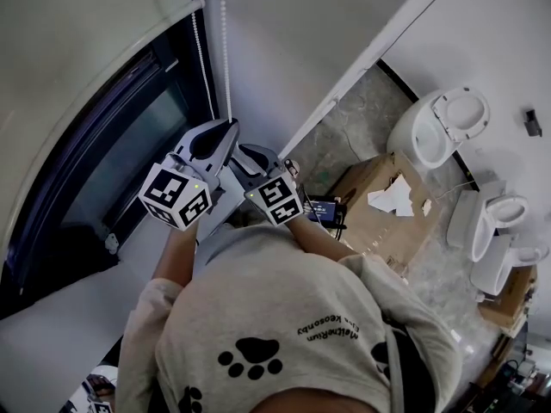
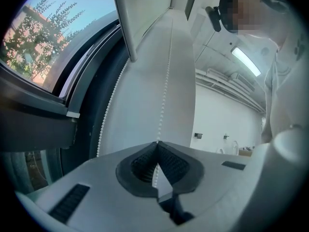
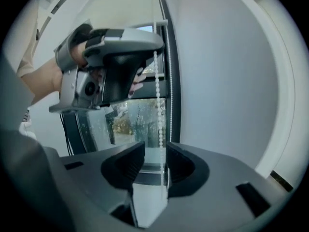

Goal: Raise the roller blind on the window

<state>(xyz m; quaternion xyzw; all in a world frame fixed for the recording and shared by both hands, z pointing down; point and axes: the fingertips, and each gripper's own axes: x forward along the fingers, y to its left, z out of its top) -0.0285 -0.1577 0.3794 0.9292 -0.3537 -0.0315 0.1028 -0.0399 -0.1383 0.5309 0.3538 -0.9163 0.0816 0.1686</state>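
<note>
The roller blind [image 1: 77,33] is a plain pale sheet that covers part of the window [image 1: 129,162]. Its bottom rail crosses the frame at a slant, and the dark glass past that rail is bare. In the left gripper view the blind's edge hangs beside the glass, with trees and blue sky showing through the uncovered pane.

The white bead chain [image 1: 225,50] that works the blind hangs in two strands along the window's right-hand frame, close to the pale wall [image 1: 293,33] beside it.

My left gripper [image 2: 157,146] is clenched on one strand. The ribbed pads meet with the beads pinched between them, and the chain runs taut away from the tips. My right gripper [image 3: 152,161] is released: its jaws stand apart with the same strand hanging free in the gap, close to one pad but not pressed by either. In the right gripper view the left gripper sits further along that strand, just beyond my open jaws and close in front of the glass, so it fills much of the space by the frame.

Well away from the window, on the speckled floor, stand white toilets [image 1: 439,127] and an open cardboard box [image 1: 387,205] with a crumpled white scrap on it. My own shoulders and grey shirt hide the floor nearest the window.
</note>
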